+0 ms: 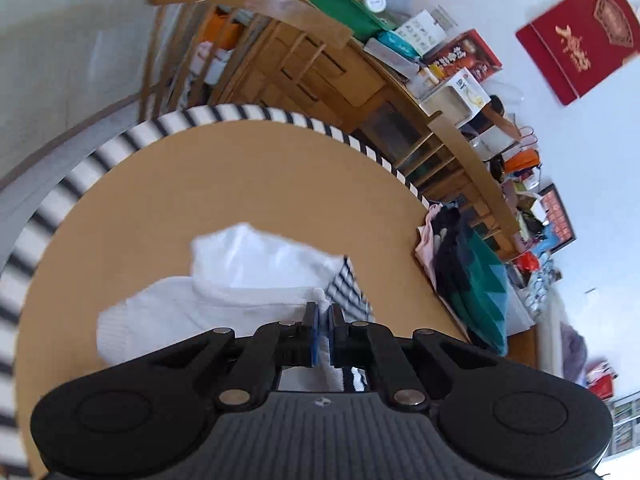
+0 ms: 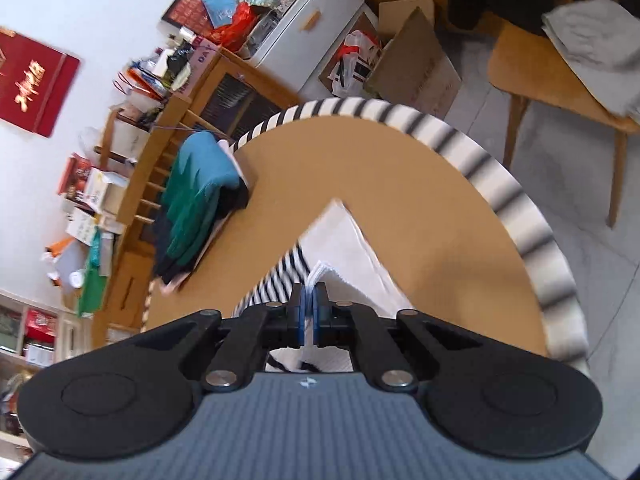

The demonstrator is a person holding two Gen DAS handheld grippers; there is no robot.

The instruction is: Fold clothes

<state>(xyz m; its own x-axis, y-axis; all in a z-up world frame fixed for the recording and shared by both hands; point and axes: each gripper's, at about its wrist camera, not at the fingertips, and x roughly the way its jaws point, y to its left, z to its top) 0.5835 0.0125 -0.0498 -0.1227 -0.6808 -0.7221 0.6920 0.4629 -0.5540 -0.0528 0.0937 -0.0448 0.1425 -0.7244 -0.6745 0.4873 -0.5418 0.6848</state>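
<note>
A white garment [image 1: 224,284] with a black-and-white striped part [image 1: 348,292] lies over the brown round table [image 1: 200,184]. My left gripper [image 1: 324,310] is shut on the garment's white edge, and the cloth bunches to its left. In the right wrist view the same garment [image 2: 352,248] rises to a folded point, with the striped part [image 2: 280,276] to its left. My right gripper [image 2: 309,292] is shut on its white edge, held a little above the table [image 2: 400,168].
A stack of folded clothes, teal on top [image 1: 480,280] [image 2: 196,196], sits at the table's edge. A striped cloth rim [image 1: 120,140] [image 2: 520,208] runs round the table. Wooden chairs [image 1: 280,8] [image 2: 552,80] and a cluttered sideboard [image 1: 400,60] stand beyond.
</note>
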